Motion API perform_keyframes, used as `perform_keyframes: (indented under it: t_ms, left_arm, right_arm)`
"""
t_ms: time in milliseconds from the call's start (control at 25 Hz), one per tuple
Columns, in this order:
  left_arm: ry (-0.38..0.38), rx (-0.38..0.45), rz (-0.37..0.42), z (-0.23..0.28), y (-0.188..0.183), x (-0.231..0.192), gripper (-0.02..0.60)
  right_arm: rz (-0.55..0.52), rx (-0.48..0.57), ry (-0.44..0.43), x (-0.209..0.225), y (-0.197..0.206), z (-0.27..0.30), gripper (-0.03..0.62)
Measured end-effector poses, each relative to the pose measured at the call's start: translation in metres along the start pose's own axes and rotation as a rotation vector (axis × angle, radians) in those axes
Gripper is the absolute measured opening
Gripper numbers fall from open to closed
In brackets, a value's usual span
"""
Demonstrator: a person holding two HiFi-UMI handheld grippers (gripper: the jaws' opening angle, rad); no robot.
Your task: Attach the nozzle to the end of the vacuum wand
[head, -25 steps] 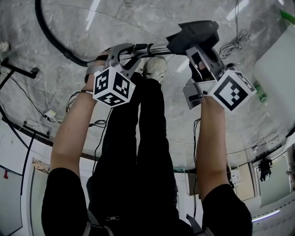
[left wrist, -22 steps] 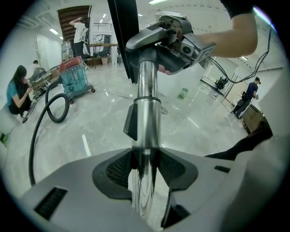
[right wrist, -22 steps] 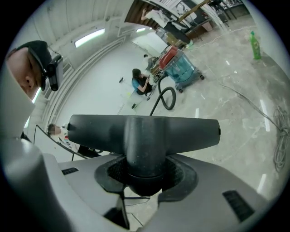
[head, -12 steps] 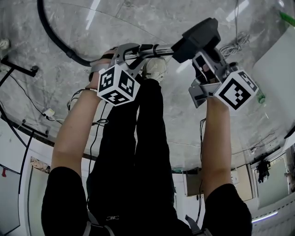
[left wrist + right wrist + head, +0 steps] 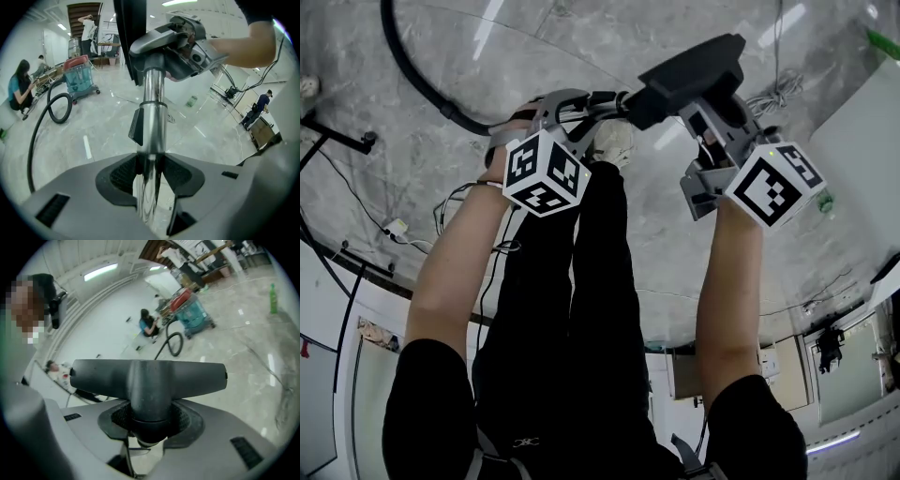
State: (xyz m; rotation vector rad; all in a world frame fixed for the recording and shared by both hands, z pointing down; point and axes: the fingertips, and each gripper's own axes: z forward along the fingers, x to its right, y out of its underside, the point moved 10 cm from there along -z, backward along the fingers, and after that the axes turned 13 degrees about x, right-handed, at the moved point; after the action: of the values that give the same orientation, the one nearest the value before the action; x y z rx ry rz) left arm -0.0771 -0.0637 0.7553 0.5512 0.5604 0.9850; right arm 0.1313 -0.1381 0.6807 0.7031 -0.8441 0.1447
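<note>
While my left gripper clamps the wand and my right gripper the nozzle (mouth at its end), I reckon seating needs a straight push.

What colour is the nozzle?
The nozzle is dark grey, almost black; the right gripper view shows it best.

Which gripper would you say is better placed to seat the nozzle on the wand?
Right, likely: right gripper grips the nozzle by its neck at the wand; left gripper only holds that.
</note>
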Motion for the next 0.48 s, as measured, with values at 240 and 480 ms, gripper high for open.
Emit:
perform_keyframes:
  t_ms: [240,480]
  left_arm:
    - [0.114,0.031,-0.017,-0.005,-0.004,-0.006,0.175]
    - [0.145,0.038,-0.066,-0.011,-0.001,-0.011,0.164]
  right_arm:
    - [0.004,0.016,0.149,-0.014,-0.004,0.000,0.161]
    - [-0.067,0.005,-0.222,-0.003,0.003,0.012,0.161]
